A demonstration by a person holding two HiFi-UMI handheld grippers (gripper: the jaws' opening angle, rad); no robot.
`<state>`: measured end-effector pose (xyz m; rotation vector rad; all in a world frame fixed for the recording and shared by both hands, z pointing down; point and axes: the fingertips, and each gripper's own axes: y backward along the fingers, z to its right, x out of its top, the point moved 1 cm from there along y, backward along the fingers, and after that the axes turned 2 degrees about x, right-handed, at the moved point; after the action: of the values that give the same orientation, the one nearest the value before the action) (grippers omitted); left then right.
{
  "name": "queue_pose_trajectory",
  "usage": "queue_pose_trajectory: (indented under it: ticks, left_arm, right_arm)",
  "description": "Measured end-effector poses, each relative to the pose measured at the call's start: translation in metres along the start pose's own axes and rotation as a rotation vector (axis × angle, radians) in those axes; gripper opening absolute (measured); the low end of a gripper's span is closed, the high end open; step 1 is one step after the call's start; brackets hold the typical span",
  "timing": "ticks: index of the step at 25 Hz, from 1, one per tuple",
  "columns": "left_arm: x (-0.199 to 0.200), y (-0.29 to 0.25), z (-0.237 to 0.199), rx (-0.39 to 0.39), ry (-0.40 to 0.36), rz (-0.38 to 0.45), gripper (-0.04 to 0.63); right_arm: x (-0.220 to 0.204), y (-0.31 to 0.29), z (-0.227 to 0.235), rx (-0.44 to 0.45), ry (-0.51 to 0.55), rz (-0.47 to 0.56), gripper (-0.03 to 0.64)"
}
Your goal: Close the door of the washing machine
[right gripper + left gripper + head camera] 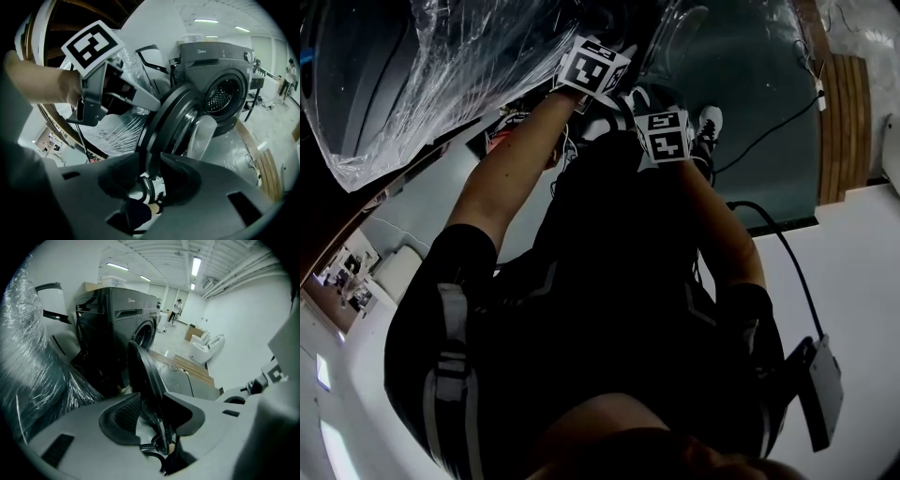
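Note:
The dark grey washing machine (220, 70) (117, 310) stands with its round door (176, 119) swung open, drum showing. My left gripper (152, 404) is open; the door's thin dark edge (140, 369) runs up between its jaws, with a gap to each pad. My right gripper (150, 164) is open too, astride the door's rim, the pads apart from it. Just above it, the left gripper's body (101, 84) is by the door's upper rim. In the head view both marker cubes (593, 67) (664, 134) sit by the door's glass (675, 33); the jaws there are hidden.
A bulky thing wrapped in clear plastic (412, 75) (28, 362) stands close on the left. A grey-green mat (759, 94) and wooden boards (842, 122) lie by the machine. A cable leads to a grey box (820, 389). White armchairs (206, 345) and a person (177, 310) are far off.

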<state>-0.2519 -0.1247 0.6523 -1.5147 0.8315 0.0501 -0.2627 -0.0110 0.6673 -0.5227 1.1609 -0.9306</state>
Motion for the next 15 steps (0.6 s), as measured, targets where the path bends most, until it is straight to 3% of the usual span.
queue_pose_trajectory:
  ticks: [5, 15]
  left_arm:
    - [0.001, -0.002, 0.0, -0.022, -0.013, 0.003, 0.133]
    - [0.002, -0.007, 0.01, -0.078, -0.055, -0.022, 0.124]
  right_arm:
    - [-0.012, -0.033, -0.021, 0.027, 0.002, -0.02, 0.179]
    - [-0.032, -0.068, -0.028, 0.012, -0.057, -0.064, 0.179]
